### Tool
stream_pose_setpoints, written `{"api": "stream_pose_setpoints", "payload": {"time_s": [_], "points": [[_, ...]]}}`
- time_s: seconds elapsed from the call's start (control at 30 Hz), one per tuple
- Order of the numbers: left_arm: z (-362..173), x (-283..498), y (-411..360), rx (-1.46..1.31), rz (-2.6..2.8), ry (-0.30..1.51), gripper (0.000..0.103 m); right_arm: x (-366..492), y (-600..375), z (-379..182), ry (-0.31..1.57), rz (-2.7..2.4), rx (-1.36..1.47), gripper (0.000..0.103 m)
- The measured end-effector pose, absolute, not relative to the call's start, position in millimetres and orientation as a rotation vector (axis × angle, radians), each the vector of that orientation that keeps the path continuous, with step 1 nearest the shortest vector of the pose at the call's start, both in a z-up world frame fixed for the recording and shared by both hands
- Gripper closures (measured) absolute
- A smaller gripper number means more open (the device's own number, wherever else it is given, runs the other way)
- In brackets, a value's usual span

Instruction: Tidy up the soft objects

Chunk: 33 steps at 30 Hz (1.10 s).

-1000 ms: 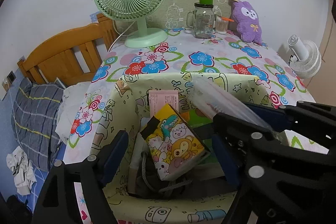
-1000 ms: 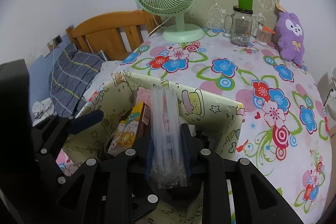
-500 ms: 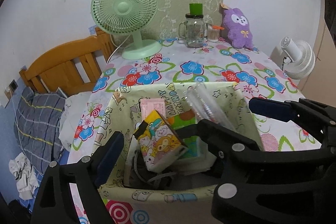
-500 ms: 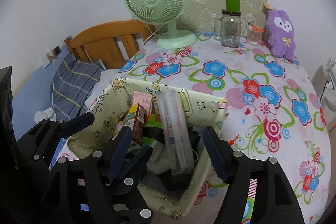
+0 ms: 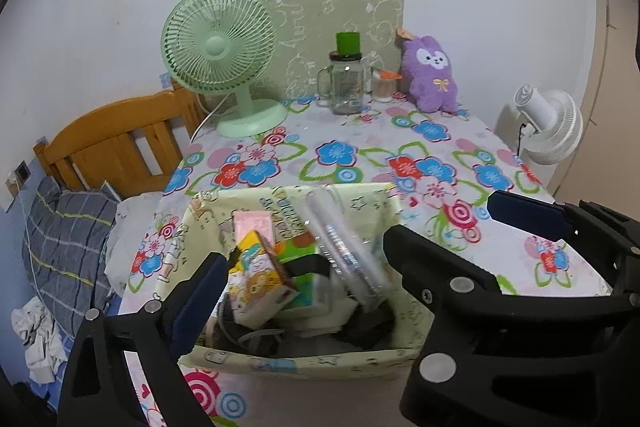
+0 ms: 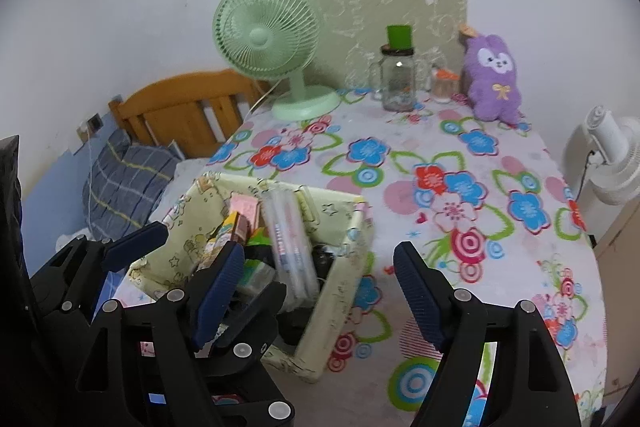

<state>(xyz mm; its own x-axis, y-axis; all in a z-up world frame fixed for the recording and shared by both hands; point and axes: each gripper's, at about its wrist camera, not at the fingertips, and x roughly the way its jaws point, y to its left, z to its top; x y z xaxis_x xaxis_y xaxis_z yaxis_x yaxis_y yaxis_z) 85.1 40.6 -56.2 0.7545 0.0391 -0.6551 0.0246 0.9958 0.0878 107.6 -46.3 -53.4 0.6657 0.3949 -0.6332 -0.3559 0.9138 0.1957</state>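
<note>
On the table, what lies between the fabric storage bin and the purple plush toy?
Nothing: in the right wrist view only bare flowered tablecloth stretches from the fabric bin to the purple plush. The glass jar stands left of that line.

The right tongs (image 6: 320,291), clamped on the clear plastic pack (image 6: 290,247) a second ago, now stand wide open and drawn back — empty. The pack rests tilted inside the fabric bin (image 6: 348,267), ahead of the tongs. The left tongs (image 5: 304,291) have also backed away — the bin sits farther ahead.
</note>
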Motion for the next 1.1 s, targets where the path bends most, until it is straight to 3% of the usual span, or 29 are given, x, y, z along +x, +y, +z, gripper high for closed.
{"api": "stream_pose_setpoints", "payload": {"time_s": [1.1], "points": [[-7, 19, -27, 0.112, -0.062, 0.535, 0.000, 22, -168, -8, 0.508, 0.201, 0.118, 0.008]]}}
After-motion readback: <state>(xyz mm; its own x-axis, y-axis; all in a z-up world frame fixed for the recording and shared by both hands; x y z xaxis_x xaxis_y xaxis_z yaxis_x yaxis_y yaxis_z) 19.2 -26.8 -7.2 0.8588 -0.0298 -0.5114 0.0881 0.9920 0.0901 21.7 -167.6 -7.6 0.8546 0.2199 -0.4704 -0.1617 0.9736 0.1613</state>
